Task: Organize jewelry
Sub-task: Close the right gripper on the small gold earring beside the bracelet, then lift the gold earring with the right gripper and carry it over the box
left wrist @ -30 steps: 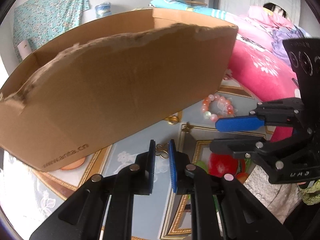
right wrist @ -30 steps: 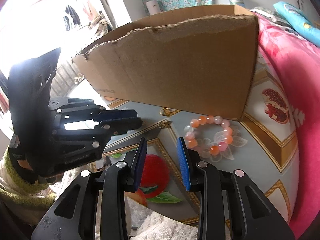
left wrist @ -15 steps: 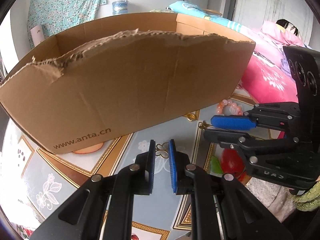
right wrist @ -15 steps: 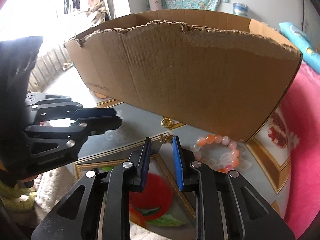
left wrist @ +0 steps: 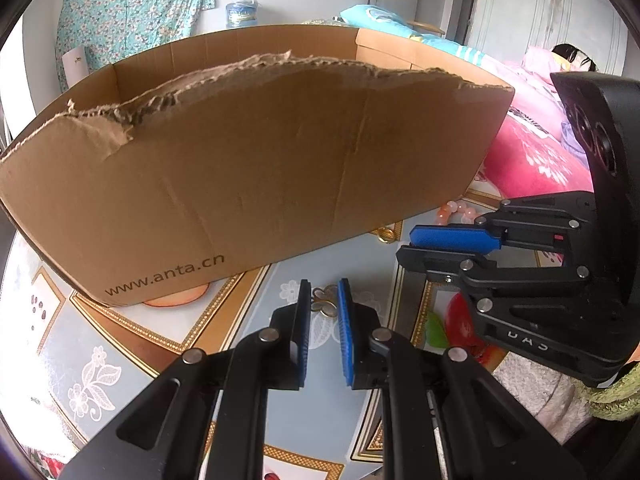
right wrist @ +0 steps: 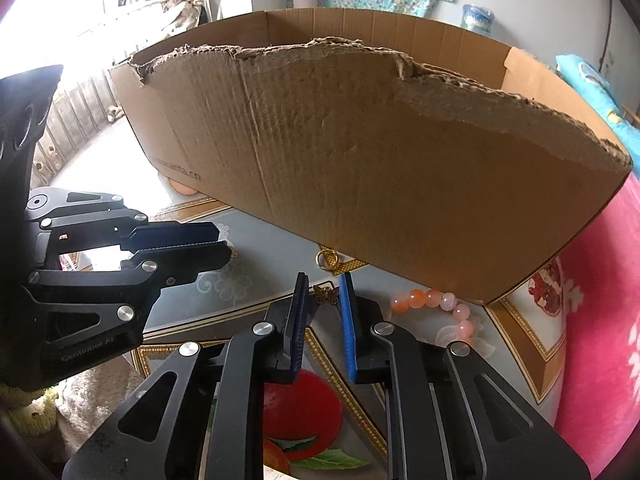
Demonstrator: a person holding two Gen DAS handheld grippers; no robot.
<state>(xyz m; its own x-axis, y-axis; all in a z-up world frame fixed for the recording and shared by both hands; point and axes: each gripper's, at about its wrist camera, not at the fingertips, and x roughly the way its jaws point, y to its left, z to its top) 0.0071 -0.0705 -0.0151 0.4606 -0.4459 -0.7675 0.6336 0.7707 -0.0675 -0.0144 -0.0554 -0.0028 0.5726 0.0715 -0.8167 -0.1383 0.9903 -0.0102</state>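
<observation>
- Left wrist view: the left claw (left wrist: pixel 323 300) hovers narrowly parted and empty, its jaws framing a small butterfly charm (left wrist: pixel 325 300) flat on the counter (left wrist: pixel 120 344) just before the cardboard box (left wrist: pixel 240 168). A flat, thin charm may skid away if the pads close on the slick cloth.
- Left wrist view: a gold ring (left wrist: pixel 386 234) lies at the box's base; the right claw (left wrist: pixel 436 246) hangs close by and could collide.
- Right wrist view: the right claw (right wrist: pixel 325 296), slightly parted and empty, brackets the same charm; the bead bracelet (right wrist: pixel 436 308) lies partly under the box's right corner and might snag.
</observation>
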